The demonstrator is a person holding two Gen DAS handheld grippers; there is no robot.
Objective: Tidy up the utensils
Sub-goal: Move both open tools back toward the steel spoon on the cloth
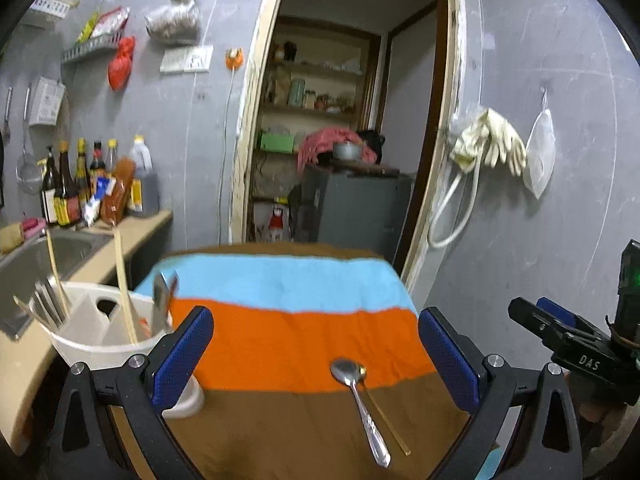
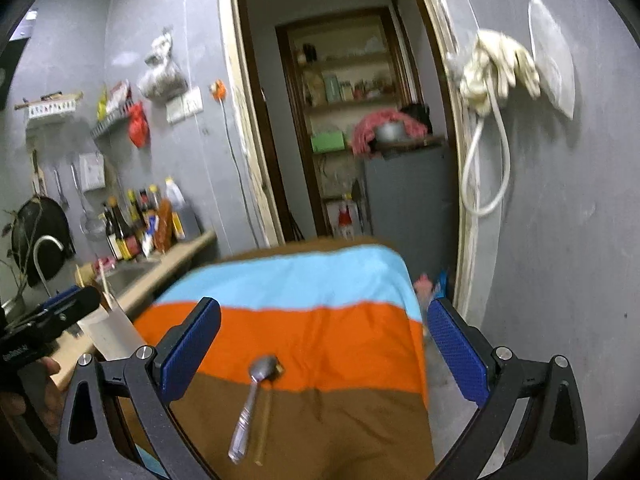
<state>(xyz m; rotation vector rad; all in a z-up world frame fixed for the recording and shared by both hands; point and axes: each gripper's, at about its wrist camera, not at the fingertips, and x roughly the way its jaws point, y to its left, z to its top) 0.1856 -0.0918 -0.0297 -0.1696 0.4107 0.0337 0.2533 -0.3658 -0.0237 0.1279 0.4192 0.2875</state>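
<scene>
Only "DAS" on right tongs.

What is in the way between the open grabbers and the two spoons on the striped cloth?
Nothing visible. The silver spoon and gold spoon lie on bare cloth, right before the open left gripper and right gripper.

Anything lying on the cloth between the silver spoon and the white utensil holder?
No. In the left wrist view, only bare striped cloth separates the silver spoon from the white utensil holder; the gold spoon lies on the spoon's far side.
</scene>
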